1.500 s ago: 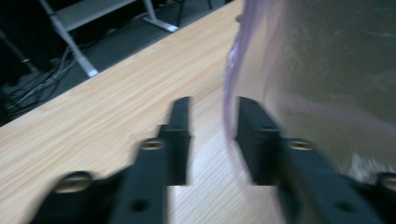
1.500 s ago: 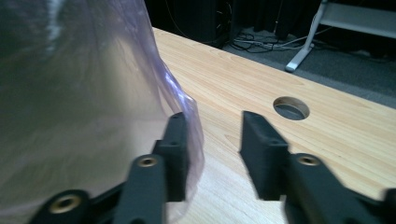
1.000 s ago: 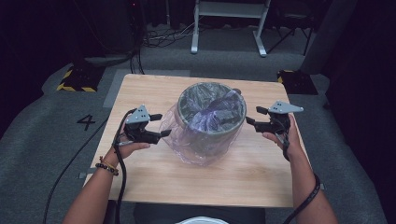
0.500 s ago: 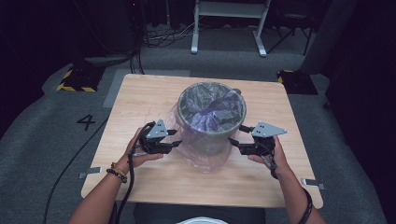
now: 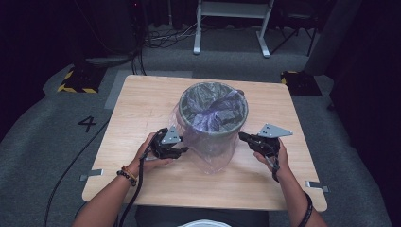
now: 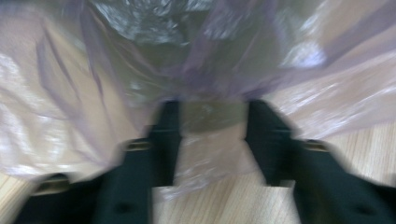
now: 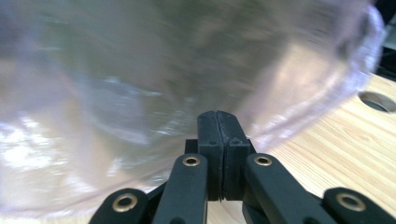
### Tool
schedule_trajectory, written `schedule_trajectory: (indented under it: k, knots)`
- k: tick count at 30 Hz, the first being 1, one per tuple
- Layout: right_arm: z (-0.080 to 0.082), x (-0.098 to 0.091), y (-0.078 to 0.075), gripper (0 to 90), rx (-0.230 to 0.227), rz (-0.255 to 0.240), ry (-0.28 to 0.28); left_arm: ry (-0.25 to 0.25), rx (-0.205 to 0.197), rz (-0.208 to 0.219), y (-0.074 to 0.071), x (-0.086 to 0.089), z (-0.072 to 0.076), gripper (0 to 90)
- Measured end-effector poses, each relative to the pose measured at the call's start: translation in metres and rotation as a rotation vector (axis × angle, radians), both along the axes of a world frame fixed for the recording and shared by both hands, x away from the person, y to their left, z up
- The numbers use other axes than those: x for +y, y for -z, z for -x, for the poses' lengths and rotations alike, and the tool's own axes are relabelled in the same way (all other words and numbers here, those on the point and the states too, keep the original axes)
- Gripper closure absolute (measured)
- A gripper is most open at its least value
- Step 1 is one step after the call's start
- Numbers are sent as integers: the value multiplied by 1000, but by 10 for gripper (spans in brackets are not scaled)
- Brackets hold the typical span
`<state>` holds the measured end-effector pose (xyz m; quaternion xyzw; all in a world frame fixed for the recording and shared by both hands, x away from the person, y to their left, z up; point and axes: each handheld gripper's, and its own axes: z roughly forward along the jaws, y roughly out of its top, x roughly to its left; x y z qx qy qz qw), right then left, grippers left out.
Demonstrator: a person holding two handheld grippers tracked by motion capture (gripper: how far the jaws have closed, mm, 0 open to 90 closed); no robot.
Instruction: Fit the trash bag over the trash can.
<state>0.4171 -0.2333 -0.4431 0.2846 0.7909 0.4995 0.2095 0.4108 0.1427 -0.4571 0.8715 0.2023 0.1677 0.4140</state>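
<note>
A grey round bin [image 5: 189, 124] stands mid-table, lined with a clear purple-tinted plastic bag [image 5: 213, 153] that hangs down its outside to the wood. My left gripper [image 5: 185, 150] is low at the bag's left skirt. In the left gripper view its jaws [image 6: 212, 112] stand apart with a fold of bag film [image 6: 140, 56] between them; they have just been opening. My right gripper [image 5: 241, 136] is at the bag's right side. Its jaws [image 7: 217, 116] have just been closing and are now together, with the film [image 7: 116, 93] gathered at their tips.
The wooden table [image 5: 142, 109] has bare room on both sides of the bin, and a round hole [image 7: 376, 100] shows near the right gripper. A white metal frame [image 5: 231, 28] stands on the floor behind. A black cable [image 5: 71, 165] trails off the left gripper.
Both grippers came down and toward the near edge, from beside the bin's rim to the bag's lower skirt. The right jaws went from apart to together.
</note>
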Motion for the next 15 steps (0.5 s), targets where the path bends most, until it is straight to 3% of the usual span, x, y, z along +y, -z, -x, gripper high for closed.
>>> schedule_trajectory:
  k: [2, 3, 4, 5, 7, 8, 12, 15]
  knots:
    - [0, -5, -2, 755, -12, -6, 41, 5, -7, 33, -6, 8, 4, 341]
    - [0, -8, -5, 728, -21, -9, 60, 4, -13, 45, -8, 11, 6, 329]
    - [2, -13, -13, 641, -43, -29, 71, -7, -28, 86, -15, 24, 12, 316]
    - [2, -13, -13, 641, -43, -29, 71, -7, -28, 86, -15, 24, 12, 300]
    - [7, -19, -29, 560, -86, -62, 88, -27, -33, 121, -20, 35, 15, 276]
    - [7, -19, -29, 560, -86, -62, 88, -33, -33, 139, -22, 40, 17, 276]
    - [13, -21, -55, 479, -142, -89, 79, -88, -68, 200, -34, 60, 19, 264]
    - [14, -22, -71, 453, -170, -108, 75, -106, -68, 252, -40, 68, 15, 264]
